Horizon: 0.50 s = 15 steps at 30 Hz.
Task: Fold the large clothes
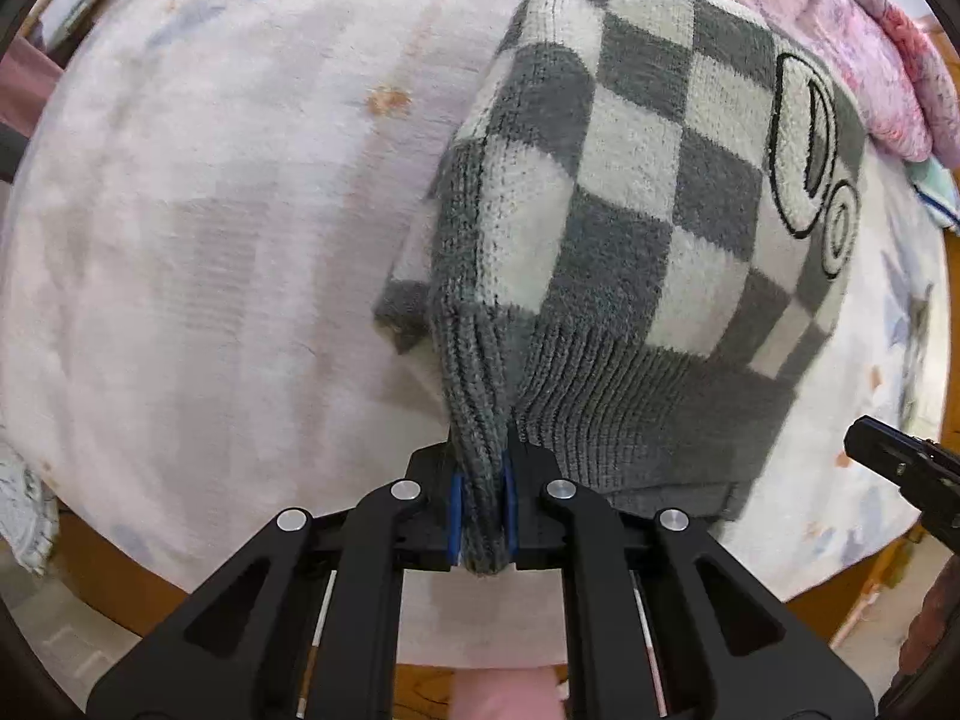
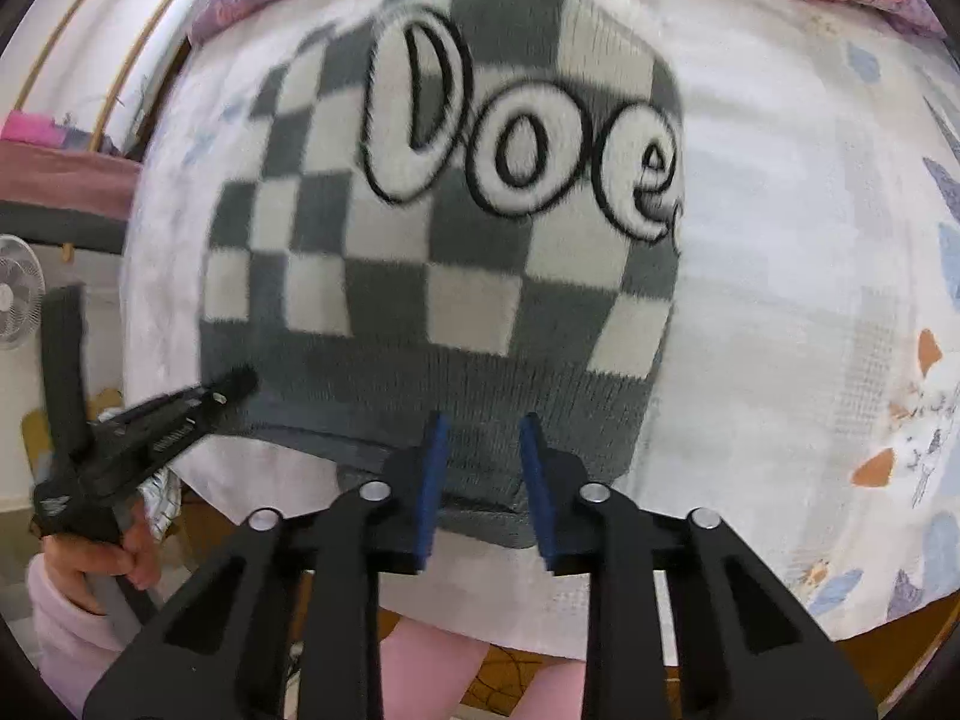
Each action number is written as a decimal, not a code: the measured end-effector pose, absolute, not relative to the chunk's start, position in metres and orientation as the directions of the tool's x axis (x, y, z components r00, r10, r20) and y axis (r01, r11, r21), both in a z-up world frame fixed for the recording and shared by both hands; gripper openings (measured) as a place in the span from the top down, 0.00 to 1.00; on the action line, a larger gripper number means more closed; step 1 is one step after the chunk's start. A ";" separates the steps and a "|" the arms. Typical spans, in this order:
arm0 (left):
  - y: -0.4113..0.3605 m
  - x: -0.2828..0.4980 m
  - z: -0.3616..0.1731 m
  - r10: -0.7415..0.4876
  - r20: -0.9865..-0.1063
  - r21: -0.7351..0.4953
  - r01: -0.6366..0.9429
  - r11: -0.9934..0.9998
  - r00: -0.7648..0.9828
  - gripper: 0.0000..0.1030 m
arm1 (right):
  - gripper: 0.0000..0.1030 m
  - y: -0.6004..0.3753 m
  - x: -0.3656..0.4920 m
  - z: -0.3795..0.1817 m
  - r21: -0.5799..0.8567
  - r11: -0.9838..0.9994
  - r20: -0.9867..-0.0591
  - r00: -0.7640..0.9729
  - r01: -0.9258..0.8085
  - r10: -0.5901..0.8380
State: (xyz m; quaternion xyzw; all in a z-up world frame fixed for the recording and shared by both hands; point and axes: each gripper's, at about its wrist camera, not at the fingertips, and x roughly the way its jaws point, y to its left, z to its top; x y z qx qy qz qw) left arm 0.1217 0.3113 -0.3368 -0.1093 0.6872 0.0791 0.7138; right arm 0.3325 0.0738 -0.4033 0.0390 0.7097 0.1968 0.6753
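A grey-and-white chequered knit sweater (image 1: 630, 180) with outlined white letters lies folded on the bed. In the left wrist view my left gripper (image 1: 482, 456) is shut on the ribbed grey hem (image 1: 480, 396) at the sweater's near left corner, and the knit bunches up between its blue pads. In the right wrist view my right gripper (image 2: 485, 420) hangs over the hem (image 2: 480, 384) near the sweater's (image 2: 420, 276) right corner. Its blue pads (image 2: 433, 480) stand apart, with flat knit showing in the gap. The left gripper (image 2: 237, 387) reaches in from the left.
A pale patterned bedsheet (image 1: 210, 210) covers the bed, with a wooden frame edge (image 1: 120, 588) at the front. Pink and purple bedding (image 1: 840, 30) is piled at the back. A fan (image 2: 15, 300) stands at far left. A hand in a pale sleeve (image 2: 90, 552) holds the left gripper.
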 end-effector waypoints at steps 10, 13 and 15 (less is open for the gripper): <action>0.334 0.154 -0.420 0.065 -0.995 0.081 -0.243 0.967 -0.072 0.64 | 0.80 0.083 0.376 -0.509 0.183 0.980 -0.983 -0.019 -0.081 0.182; 0.332 0.151 -0.383 0.090 -0.993 0.103 -0.200 0.975 -0.072 0.64 | 0.80 0.083 0.375 -0.487 0.161 0.976 -0.987 -0.046 -0.145 0.156; 0.330 0.151 -0.353 0.118 -0.992 0.126 -0.192 0.973 -0.053 0.63 | 0.80 0.068 0.374 -0.465 0.227 0.967 -0.974 -0.048 -0.120 0.223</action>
